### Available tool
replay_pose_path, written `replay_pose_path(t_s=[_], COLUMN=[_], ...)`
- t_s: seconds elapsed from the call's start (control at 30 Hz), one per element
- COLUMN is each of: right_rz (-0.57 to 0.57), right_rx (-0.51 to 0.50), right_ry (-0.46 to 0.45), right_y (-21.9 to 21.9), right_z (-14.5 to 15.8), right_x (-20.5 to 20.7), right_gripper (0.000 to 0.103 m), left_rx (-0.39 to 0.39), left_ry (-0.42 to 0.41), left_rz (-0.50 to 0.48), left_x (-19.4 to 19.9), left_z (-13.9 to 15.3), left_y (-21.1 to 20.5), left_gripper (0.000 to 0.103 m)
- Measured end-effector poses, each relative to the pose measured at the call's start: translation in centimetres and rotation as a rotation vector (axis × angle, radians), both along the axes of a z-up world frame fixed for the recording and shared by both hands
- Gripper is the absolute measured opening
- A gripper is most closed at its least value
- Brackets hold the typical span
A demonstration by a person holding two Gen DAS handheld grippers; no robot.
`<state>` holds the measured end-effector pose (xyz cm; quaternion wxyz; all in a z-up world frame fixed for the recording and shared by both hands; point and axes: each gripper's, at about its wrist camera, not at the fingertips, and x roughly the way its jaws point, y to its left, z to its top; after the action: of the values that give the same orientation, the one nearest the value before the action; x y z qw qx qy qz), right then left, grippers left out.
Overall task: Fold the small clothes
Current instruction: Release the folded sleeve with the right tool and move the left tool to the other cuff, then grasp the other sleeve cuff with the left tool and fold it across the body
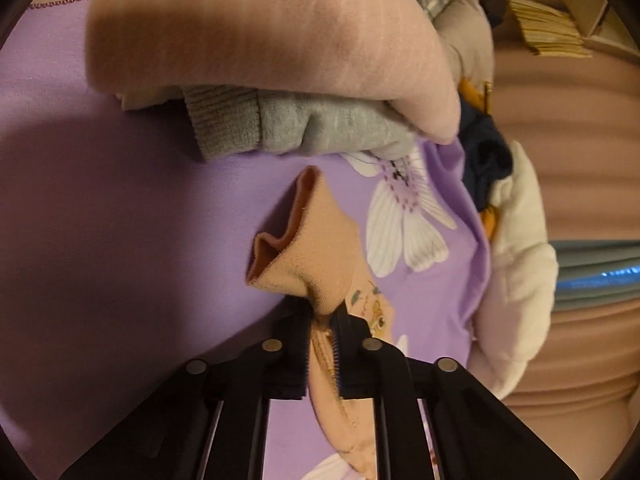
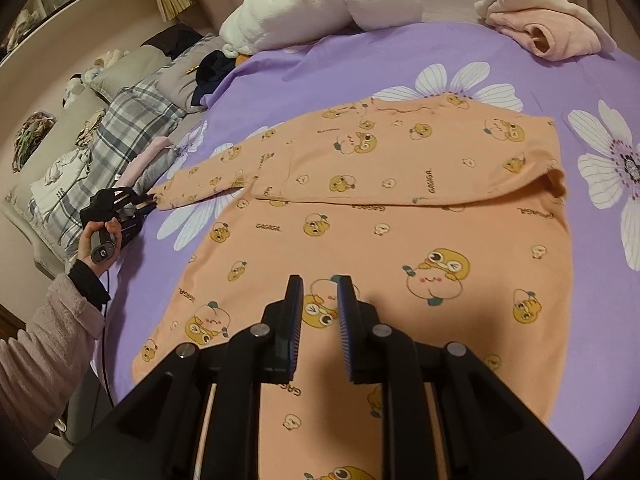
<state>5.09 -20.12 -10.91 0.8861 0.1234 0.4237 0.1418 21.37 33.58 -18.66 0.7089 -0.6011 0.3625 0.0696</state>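
Folding lot: orange printed top on a purple bed sheet

Item 1, orange top (image 2: 360, 232): small long-sleeved garment printed with yellow cartoon figures, lying flat on the purple flowered sheet (image 2: 400, 60) of a bed; its upper part is folded over the body, and one sleeve (image 2: 200, 188) stretches out toward the left edge of the right wrist view

Item 2, left tongs (image 1: 322, 320): clamped on the cuff of that sleeve; in the left wrist view the orange fabric runs between the two pads and the open cuff (image 1: 296, 236) stands up past the tips. A hand (image 2: 94, 244) in a dark cuff and a fluffy pale sleeve holds the tool at the sheet's edge

Item 3, right tongs (image 2: 318, 300): a narrow gap between the pads, nothing in it, poised over the lower body of the top

Item 4, folded clothes: a pink piece (image 1: 260, 32) over a grey one (image 1: 304, 128), just beyond the held cuff in the left wrist view

Item 5, other goods: white plush bundle (image 2: 320, 4) and a pale pink garment (image 2: 548, 24) at the far edge of the sheet; plaid bedding (image 2: 136, 120) beside it
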Motion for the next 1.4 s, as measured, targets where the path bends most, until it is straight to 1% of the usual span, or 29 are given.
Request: replay_pose_path(t_s=[0.07,0.13,0.2,0.23,0.27,0.33,0.4,0.47,0.57,0.63,0.67,0.73,0.8,0.87,0.93,0.97,1.1,1.2,1.23,1.3,1.4], right_rz=[-0.007,-0.011,-0.018,-0.018,-0.021,-0.027,-0.024,-0.021,-0.014,-0.014,-0.016,-0.027,-0.045,-0.065,-0.087,-0.097,-0.145,-0.182,-0.193,-0.219,-0.254], right_rx=[0.011,0.014,0.012,0.013,0.01,-0.001,0.009,0.02,0.039,0.051,0.057,0.069,0.085,0.104,0.124,0.131,0.17,0.191,0.198,0.211,0.226], right_ry=[0.0,0.0,0.005,0.01,0.016,0.02,0.014,0.005,-0.006,-0.013,-0.019,-0.029,-0.035,-0.041,-0.047,-0.049,-0.055,-0.059,-0.059,-0.062,-0.065], right_y=[-0.3,-0.4,-0.6,-0.6,-0.7,-0.7,-0.7,-0.6,-0.6,-0.9,-1.0,-1.6,-2.5,-3.6,-4.7,-5.3,-7.5,-9.0,-9.3,-10.3,-11.7], right_z=[-0.1,-0.1,-0.3,-0.3,-0.4,-0.6,-0.5,-0.4,-0.2,0.0,0.1,0.3,0.3,0.3,0.2,0.1,-0.4,-0.8,-0.9,-1.1,-1.5], right_x=[-0.3,-0.5,-0.7,-0.6,-0.6,-0.6,-0.7,-0.9,-1.1,-1.3,-1.5,-1.8,-2.1,-2.5,-3.1,-3.3,-4.5,-5.3,-5.5,-6.2,-7.0], right_gripper=[0.019,0.019,0.021,0.023,0.024,0.024,0.024,0.024,0.024,0.024,0.024,0.024,0.024,0.024,0.024,0.024,0.024,0.024,0.024,0.024,0.025], left_rx=[0.032,0.102,0.21,0.244,0.297,0.363,0.433,0.481,0.562,0.613,0.633,0.691,0.725,0.738,0.774,0.801,0.85,0.868,0.87,0.865,0.901], left_ry=[0.014,-0.008,-0.041,-0.051,-0.067,-0.09,-0.108,-0.131,-0.167,-0.196,-0.203,-0.233,-0.25,-0.27,-0.284,-0.297,-0.328,-0.327,-0.323,-0.306,-0.273], left_rz=[-0.005,-0.027,-0.075,-0.09,-0.115,-0.154,-0.191,-0.227,-0.278,-0.323,-0.337,-0.385,-0.419,-0.465,-0.503,-0.528,-0.627,-0.711,-0.729,-0.789,-0.881], left_x=[-0.1,-0.7,-1.2,-1.4,-1.6,-1.8,-1.9,-1.9,-1.8,-1.6,-1.5,-1.5,-1.6,-1.6,-1.6,-1.8,-2.4,-2.7,-2.8,-3.1,-3.5], left_z=[0.5,1.9,4.0,4.6,5.9,7.9,9.9,11.7,14.6,16.5,17.1,18.8,19.7,20.4,21.0,21.2,21.1,19.6,19.2,17.4,14.7], left_y=[-0.2,-0.6,-1.5,-1.6,-2.1,-2.8,-3.9,-5.3,-8.3,-11.2,-12.2,-15.7,-18.5,-21.5,-24.7,-26.9,-33.5,-38.5,-39.5,-42.3,-46.1], left_gripper=[0.007,0.005,0.005,0.005,0.005,0.005,0.005,0.005,0.005,0.005,0.005,0.005,0.005,0.005,0.005,0.005,0.005,0.005,0.005,0.005,0.005])
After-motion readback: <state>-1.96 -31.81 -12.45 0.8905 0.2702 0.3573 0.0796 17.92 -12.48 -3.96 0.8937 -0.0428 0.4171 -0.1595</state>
